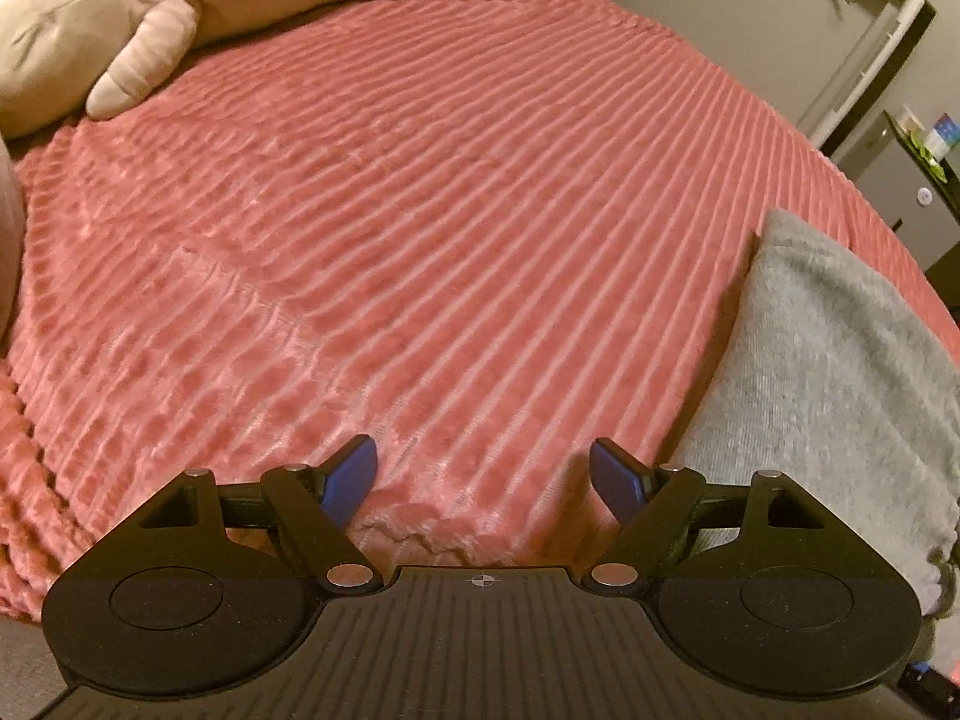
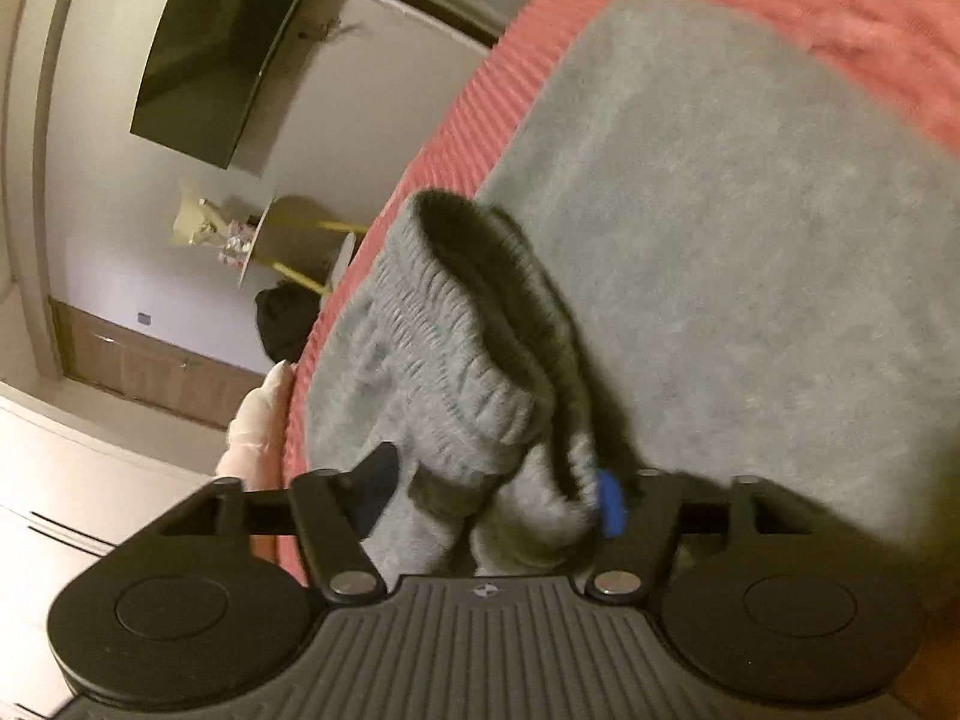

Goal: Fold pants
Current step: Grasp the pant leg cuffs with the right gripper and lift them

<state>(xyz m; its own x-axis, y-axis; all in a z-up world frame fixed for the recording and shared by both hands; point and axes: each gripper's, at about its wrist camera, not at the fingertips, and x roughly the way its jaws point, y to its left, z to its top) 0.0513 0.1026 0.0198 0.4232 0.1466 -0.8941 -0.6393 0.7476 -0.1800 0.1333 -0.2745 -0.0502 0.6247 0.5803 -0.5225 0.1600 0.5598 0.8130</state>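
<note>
No legible writing or brand anywhere; only a small crosshair mark on each claw body. Left wrist view: left claw (image 1: 483,480) spread wide with nothing between its blue pads (image 1: 354,474), poised over a bunched ridge of ribbed pink blanket (image 1: 420,210) covering the bed; broad bare blanket across the middle of the frame, cream plush toy (image 1: 138,18) at upper left, a folded edge of gray pants (image 1: 840,372) at lower right, bed edge and dark furniture at far right. Right wrist view, tilted and blurred: gray pants (image 2: 720,210) filling the right half, ribbed waistband (image 2: 456,336) gaping at centre; right claw (image 2: 498,495) partly open with bunched waistband cloth between its pads, firm grip impossible to confirm. Seen only here: wall-mounted dark screen (image 2: 210,54) at upper left, small round side table (image 2: 288,240) beyond the bed's left edge.
</note>
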